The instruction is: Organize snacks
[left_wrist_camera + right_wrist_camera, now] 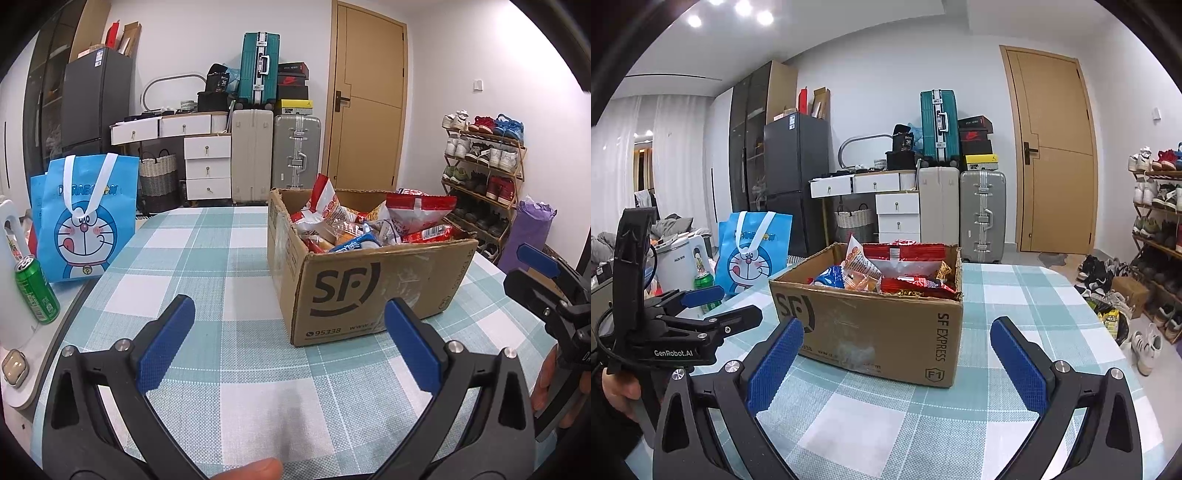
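The left tongs (290,325) stand wide apart, blue pads holding nothing, poised above the checked bench (207,240) just short of the SF Express cardboard box (373,291). The right tongs (897,354) are likewise spread wide and empty, hovering near the same box's printed side. The box sits on the bench, open-topped, its long axis running away from both cameras toward the suitcases (273,151). Snack packets (369,225) fill it in a loose heap: red bags lying tilted, a blue packet (831,277) near the front edge. A Doraemon bag (86,218) and green can (37,290) stand at the bench's left side
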Demonstrator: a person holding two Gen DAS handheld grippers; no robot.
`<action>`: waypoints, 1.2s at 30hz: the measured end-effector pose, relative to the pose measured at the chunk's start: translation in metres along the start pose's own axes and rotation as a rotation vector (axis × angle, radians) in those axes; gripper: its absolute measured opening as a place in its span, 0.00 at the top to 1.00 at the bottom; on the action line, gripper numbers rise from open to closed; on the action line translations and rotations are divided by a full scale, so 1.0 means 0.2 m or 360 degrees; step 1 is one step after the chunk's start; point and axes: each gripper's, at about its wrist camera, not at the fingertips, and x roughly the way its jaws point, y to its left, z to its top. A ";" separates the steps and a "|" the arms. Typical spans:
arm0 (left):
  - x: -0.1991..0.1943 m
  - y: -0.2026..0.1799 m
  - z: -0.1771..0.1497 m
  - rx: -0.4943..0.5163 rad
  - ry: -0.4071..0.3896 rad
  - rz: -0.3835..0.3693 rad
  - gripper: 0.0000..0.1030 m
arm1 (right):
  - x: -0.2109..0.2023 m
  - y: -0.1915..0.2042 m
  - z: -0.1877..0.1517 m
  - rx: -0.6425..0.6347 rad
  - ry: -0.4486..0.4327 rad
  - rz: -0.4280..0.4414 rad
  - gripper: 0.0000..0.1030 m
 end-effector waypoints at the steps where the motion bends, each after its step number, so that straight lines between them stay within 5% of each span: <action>1: 0.00 0.00 0.00 0.0000 0.0000 -0.0002 0.01 | 0.00 0.00 0.00 -0.0001 0.0000 0.0001 0.00; 36: 0.01 0.01 -0.01 -0.0015 0.0001 -0.0015 0.01 | 0.00 -0.02 -0.01 0.0021 0.0010 0.0018 0.00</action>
